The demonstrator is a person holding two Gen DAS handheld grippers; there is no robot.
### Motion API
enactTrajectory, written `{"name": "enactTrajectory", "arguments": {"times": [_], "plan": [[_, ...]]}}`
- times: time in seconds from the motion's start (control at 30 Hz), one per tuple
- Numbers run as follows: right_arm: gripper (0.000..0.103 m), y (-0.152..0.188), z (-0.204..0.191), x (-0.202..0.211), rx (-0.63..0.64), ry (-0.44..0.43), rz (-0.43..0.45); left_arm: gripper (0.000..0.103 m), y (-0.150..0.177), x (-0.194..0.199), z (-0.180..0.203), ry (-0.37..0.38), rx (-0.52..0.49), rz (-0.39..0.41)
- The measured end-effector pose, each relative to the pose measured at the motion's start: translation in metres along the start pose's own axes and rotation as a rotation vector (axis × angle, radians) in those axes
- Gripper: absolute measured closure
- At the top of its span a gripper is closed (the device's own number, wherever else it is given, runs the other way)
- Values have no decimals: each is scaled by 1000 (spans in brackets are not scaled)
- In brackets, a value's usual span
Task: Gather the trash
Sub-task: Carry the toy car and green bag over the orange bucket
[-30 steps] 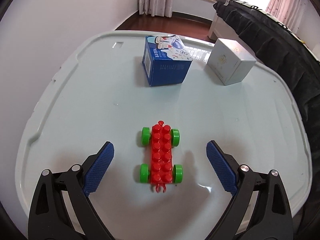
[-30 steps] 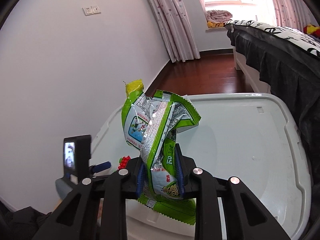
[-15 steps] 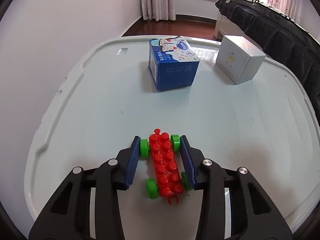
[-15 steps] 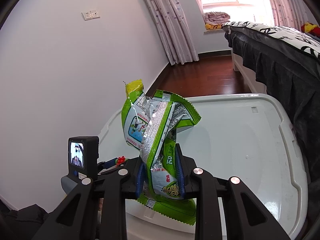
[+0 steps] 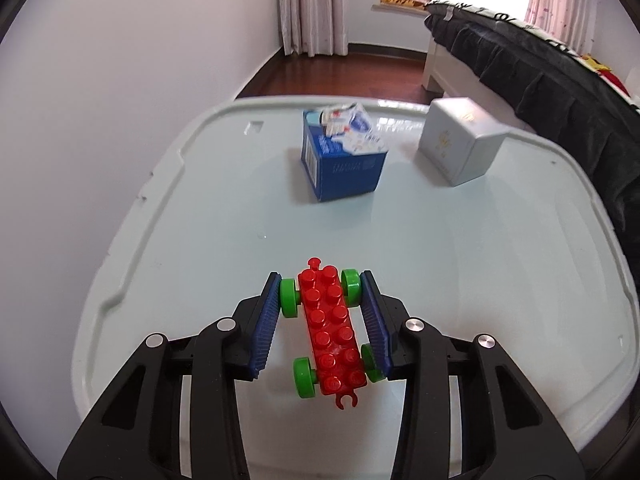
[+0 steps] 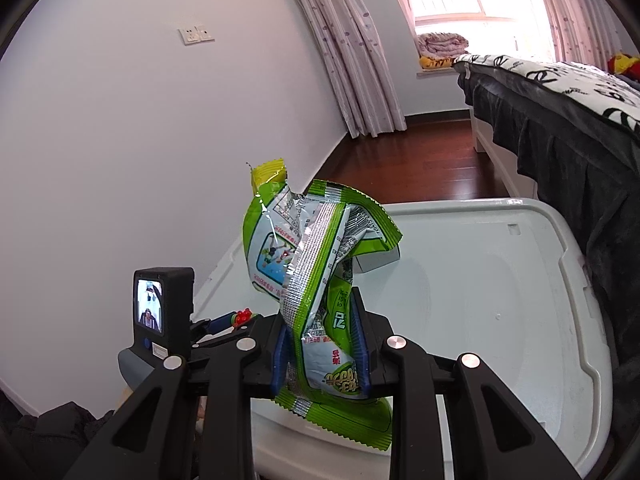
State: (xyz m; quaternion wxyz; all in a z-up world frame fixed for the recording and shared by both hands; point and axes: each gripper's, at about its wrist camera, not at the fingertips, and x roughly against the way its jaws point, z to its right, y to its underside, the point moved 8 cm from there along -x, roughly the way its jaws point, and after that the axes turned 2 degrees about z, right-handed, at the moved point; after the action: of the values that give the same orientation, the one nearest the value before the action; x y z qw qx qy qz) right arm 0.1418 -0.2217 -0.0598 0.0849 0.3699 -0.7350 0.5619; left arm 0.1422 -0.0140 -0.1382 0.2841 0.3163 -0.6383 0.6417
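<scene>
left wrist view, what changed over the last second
The left gripper closed from wide open onto the red toy car, pads against its green wheels, twisting it slightly. The right gripper kept its clamp on the green snack wrapper. The blue carton and white box did not move.

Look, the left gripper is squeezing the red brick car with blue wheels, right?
Nearly. The left wrist view shows the left gripper shut on the red studded plastic brick car, but its wheels are green. The blue you see is the gripper's ribbed finger pads.
</scene>
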Motion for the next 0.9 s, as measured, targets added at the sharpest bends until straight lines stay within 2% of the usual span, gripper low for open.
{"name": "enactTrajectory", "arguments": {"times": [0.17, 0.33, 0.5, 0.67, 0.9], "plan": [[77, 6, -12, 25, 16, -12, 12, 64, 3, 34, 7, 25, -20, 32], [77, 24, -27, 54, 39, -23, 4, 64, 25, 72, 19, 66, -44, 50], [77, 64, -44, 85, 49, -36, -35, 64, 57, 109, 33, 127, -65, 42], [77, 111, -60, 113, 49, -35, -77, 64, 98, 144, 47, 169, -129, 35], [77, 167, -70, 132, 28, -32, -148, 64, 149, 168, 50, 209, -163, -4]]}}
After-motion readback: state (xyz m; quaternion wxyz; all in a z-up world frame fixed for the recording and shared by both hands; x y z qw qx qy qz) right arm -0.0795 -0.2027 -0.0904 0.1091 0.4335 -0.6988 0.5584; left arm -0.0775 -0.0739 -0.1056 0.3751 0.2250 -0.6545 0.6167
